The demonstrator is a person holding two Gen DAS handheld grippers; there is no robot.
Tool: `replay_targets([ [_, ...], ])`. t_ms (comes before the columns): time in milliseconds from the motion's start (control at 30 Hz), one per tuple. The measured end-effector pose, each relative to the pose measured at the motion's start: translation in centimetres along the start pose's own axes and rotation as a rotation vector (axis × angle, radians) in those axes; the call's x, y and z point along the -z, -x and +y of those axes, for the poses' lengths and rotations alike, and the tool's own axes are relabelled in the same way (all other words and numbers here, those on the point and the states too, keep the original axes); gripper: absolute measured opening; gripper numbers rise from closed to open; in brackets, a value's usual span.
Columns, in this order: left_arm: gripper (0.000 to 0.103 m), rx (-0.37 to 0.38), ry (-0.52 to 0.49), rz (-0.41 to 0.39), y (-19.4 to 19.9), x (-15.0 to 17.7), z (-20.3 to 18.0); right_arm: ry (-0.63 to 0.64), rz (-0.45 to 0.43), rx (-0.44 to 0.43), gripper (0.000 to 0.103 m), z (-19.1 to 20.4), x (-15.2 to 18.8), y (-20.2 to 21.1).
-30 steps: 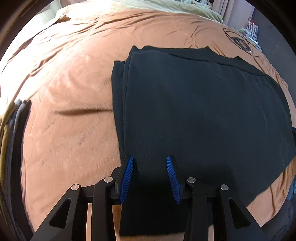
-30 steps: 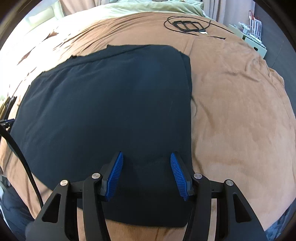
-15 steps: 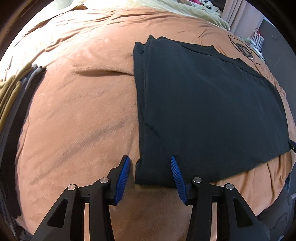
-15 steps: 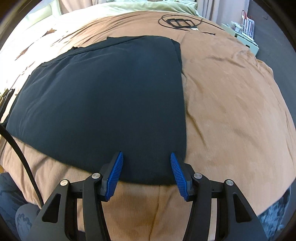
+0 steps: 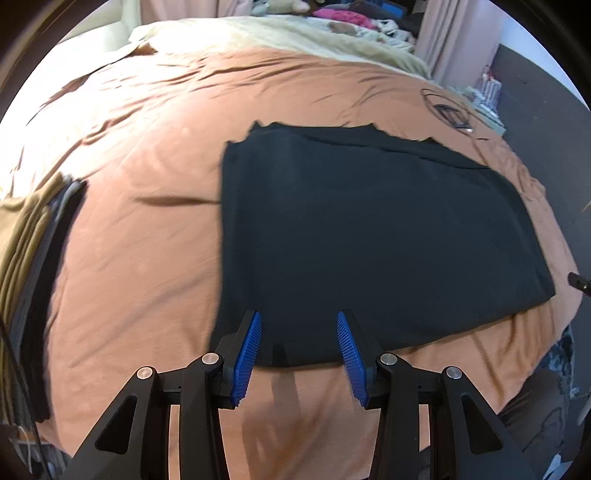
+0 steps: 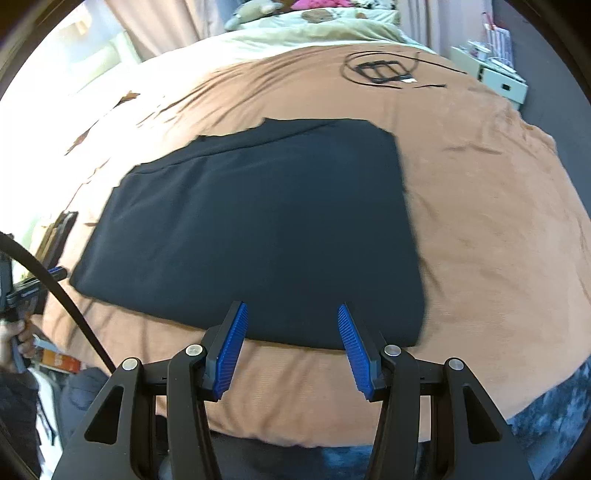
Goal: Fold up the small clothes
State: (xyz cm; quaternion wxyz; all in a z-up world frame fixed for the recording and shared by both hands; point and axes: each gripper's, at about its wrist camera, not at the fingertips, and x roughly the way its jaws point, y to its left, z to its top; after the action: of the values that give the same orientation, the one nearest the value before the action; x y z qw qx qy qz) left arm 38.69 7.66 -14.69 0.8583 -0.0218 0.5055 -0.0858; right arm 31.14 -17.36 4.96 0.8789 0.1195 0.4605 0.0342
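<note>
Dark garment (image 5: 369, 236), flat folded rect.

Home bedroom: bed with brown blanket (image 5: 155, 280), curtains (image 6: 162, 29).

daylight glare upper left | fisheye-warped dark edges | slight motion blur

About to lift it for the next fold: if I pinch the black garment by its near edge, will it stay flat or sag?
The black garment lies limp and follows the blanket, so it will probably sag. Layered edges at its far side suggest the folds may slip apart. It looks thin, likely light.
</note>
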Motion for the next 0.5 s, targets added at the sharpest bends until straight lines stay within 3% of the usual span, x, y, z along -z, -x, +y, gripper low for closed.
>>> replay_targets([
  [267,0.046,0.056,0.013,0.009,-1.8,-0.8,-3.8,-0.001,0.008,-0.049,0.049,2.7,-1.2,-2.1],
  [500,0.046,0.056,0.028,0.039,-4.4,-1.6,-5.4,-0.039,0.012,-0.054,0.049,3.9,-3.0,-6.0],
])
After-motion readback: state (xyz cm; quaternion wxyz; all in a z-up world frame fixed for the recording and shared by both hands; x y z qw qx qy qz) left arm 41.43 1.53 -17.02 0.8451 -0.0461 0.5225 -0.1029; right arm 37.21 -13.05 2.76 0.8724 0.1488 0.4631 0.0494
